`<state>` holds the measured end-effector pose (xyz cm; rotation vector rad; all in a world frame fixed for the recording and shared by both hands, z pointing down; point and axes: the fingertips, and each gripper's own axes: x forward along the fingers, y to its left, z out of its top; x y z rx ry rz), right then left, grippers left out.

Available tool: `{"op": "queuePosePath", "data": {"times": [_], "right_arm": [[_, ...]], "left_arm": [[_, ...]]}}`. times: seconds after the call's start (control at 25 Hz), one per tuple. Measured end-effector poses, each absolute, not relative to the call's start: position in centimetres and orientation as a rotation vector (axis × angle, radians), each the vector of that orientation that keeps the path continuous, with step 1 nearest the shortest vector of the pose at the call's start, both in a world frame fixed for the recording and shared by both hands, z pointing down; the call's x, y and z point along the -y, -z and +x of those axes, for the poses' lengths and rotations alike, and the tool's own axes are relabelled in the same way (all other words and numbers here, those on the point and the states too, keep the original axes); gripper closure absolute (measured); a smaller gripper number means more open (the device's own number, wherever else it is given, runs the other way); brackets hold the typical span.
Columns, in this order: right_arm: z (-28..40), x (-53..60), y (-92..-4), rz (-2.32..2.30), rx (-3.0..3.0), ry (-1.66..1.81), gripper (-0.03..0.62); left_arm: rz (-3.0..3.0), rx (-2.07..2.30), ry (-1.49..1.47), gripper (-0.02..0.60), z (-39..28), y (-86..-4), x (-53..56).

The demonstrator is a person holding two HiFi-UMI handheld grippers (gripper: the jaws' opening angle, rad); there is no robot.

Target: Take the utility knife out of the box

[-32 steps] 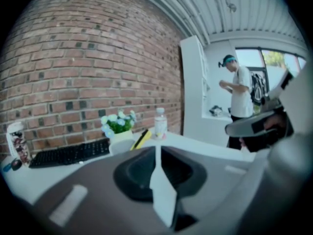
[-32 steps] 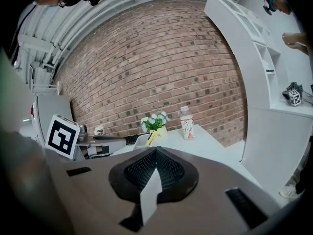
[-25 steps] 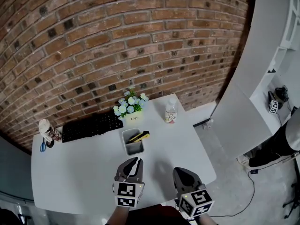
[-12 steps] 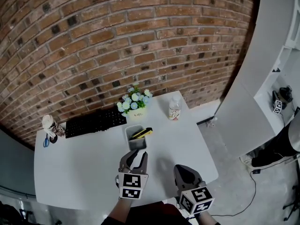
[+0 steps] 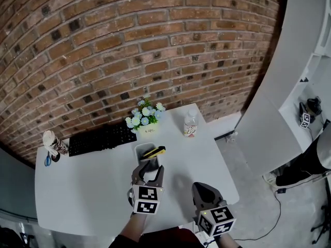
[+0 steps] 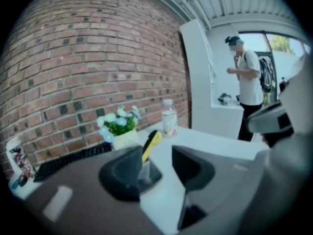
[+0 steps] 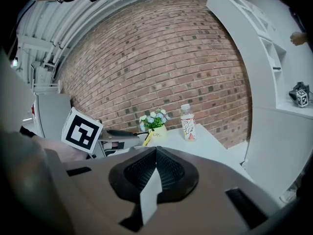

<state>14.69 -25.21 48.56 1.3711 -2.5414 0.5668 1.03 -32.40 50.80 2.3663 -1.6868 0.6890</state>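
Right gripper (image 5: 202,189): nearest, jaws pressed together, empty, above the white table (image 5: 77,190).
Left gripper (image 5: 148,169): jaws apart, just been opening, nothing clamped; tips at the near end of the grey box (image 5: 137,150), perhaps touching it.
Box: holds the yellow-and-black utility knife (image 5: 154,152), propped on its right rim.
Beyond: flower pot (image 5: 148,130) with blooms, bottle (image 5: 190,124).

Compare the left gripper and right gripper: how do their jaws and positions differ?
The left gripper's jaws stand apart, having just been opening, nothing between them; the right gripper's jaws are together. The left gripper is up at the box with the utility knife; the right gripper sits farther back over the table. Both are empty.
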Motion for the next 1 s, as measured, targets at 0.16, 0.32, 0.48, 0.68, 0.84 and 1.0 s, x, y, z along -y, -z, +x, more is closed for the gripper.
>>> {"op": "queuePosePath", "data": {"times": [0.16, 0.32, 0.48, 0.68, 0.84, 1.0], "right_arm": [[14.6, 25.8, -48.9, 1.368, 2.536, -0.569, 0.586], [14.1, 26.0, -49.5, 1.348, 2.533, -0.585, 0.586], [13.5, 26.2, -50.2, 1.328, 2.524, -0.59, 0.586], [13.0, 27.2, -50.7, 1.306, 2.512, -0.58, 0.586], [12.7, 28.1, -50.9, 1.301, 2.509, -0.583, 0.586], [12.5, 28.5, -51.3, 1.3, 2.499, -0.589, 0.586]], "left_arm": [[2.36, 1.684, -0.716, 0.396, 1.1, -51.4, 33.7], [2.352, 1.68, -0.73, 0.393, 1.3, -52.1, 34.7], [2.341, 1.685, -0.752, 0.39, 1.2, -53.0, 35.5], [2.326, 1.692, -0.776, 0.38, 1.0, -53.8, 36.8], [2.317, 1.68, -0.797, 0.38, 1.1, -54.3, 37.6], [2.312, 1.68, -0.82, 0.379, 1.2, -54.9, 38.3]]}}
